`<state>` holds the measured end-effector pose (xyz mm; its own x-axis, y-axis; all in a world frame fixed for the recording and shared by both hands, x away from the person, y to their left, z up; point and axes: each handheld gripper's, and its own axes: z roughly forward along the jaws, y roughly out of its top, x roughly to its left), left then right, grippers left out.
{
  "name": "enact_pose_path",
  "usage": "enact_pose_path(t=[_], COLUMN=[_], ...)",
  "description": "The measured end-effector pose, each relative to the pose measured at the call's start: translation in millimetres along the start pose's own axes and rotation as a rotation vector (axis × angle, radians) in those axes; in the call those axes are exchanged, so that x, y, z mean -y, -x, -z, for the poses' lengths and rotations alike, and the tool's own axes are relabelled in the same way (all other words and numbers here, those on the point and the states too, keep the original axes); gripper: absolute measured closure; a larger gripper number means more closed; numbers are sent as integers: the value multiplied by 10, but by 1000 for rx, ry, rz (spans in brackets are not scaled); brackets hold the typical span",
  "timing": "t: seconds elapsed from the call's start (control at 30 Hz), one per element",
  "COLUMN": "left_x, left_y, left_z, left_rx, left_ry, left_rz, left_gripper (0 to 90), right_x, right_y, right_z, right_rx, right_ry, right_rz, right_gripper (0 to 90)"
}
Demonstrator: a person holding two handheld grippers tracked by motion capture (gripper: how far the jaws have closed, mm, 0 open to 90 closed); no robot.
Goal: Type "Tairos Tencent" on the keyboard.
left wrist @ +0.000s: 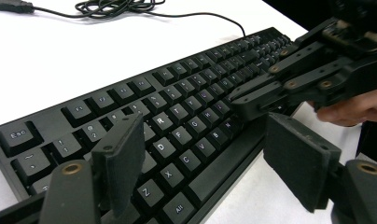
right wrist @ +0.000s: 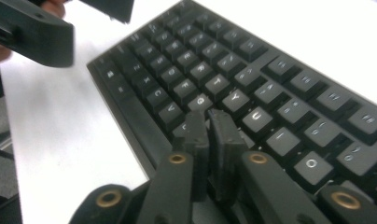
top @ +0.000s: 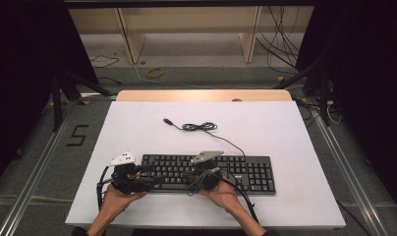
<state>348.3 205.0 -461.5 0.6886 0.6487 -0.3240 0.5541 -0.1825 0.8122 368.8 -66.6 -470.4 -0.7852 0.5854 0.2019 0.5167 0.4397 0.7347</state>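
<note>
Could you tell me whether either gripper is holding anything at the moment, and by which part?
Nothing is held. The left gripper stands open over the keyboard, and the right gripper has its jaws nearly together, empty, tips over the keys.

Just one black keyboard (top: 211, 172) with one cable (top: 201, 127) on one white table (top: 265, 123), plus two grippers: left (top: 155, 181), right (top: 189, 173).
</note>
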Motion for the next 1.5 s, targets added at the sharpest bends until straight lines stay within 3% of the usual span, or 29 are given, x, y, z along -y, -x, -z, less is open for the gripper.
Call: enact_pose_path(t=[0.1, 0.4, 0.63, 1.5], left_x=[-1, -2, -5, -15], left_y=[-1, -2, -3, -4], left_z=[3, -6, -1, -36], left_rx=[-1, 1, 0, -9], left_ry=[1, -2, -3, -8], left_rz=[0, -3, -2, 0], left_gripper=[288, 288, 288, 290], right_x=[7, 50, 82, 204], right_y=[0, 57, 70, 47], right_z=[43, 230, 345, 544], right_rx=[-5, -12, -13, -4], right_ry=[18, 60, 98, 182], right_rz=[-4, -22, -26, -15], right_gripper=[730, 515, 422, 301])
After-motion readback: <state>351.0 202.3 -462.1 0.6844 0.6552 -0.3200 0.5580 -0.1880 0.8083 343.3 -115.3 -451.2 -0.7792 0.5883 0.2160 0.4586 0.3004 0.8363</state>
